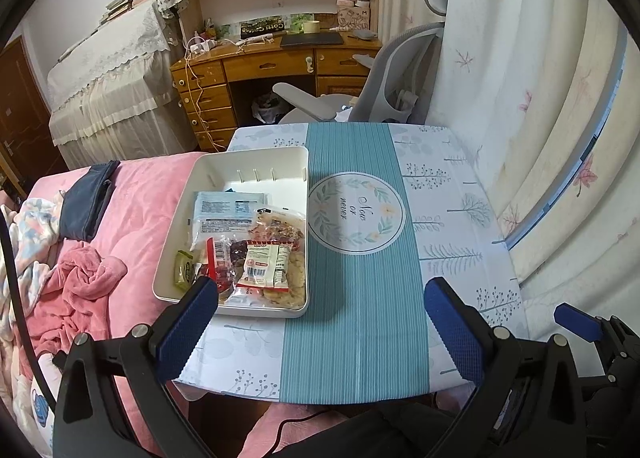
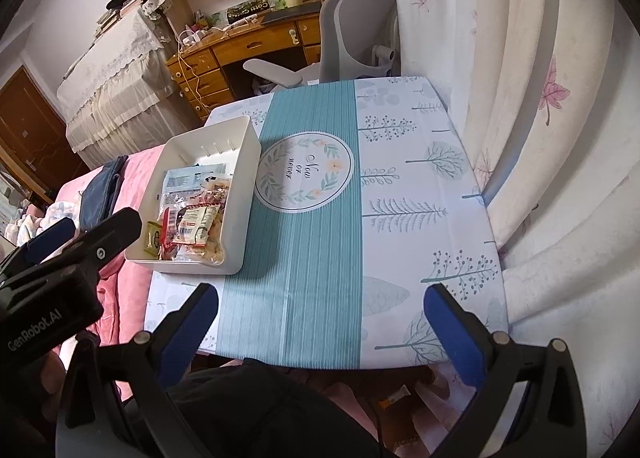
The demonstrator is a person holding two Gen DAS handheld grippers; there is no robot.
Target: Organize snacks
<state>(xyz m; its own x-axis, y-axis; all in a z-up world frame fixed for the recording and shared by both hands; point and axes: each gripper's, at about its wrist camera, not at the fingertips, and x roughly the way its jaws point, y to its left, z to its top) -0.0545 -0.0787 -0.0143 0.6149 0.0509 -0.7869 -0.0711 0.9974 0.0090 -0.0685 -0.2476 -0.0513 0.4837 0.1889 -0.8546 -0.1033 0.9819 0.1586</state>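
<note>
A white bin (image 1: 256, 156) (image 2: 250, 162) stands on the table's left side and holds several snack packets: a pale blue packet (image 1: 228, 210), a clear bag of biscuits (image 1: 280, 234), a red-and-white packet (image 1: 266, 262) (image 2: 196, 228) and a small green packet (image 1: 183, 266) (image 2: 153, 238). My left gripper (image 1: 320, 298) is open and empty over the table's near edge, its left finger in front of the bin's near corner. My right gripper (image 2: 320, 302) is open and empty over the table's near edge, right of the bin. The left gripper's body (image 2: 60, 258) shows in the right wrist view.
The table wears a teal and white cloth (image 1: 360, 278) (image 2: 320, 218) with a round print. A pink bed with clothes (image 1: 92, 270) lies to the left. A curtain (image 1: 540, 98) hangs to the right. A grey chair (image 1: 384, 90) and a wooden desk (image 1: 260, 66) stand beyond.
</note>
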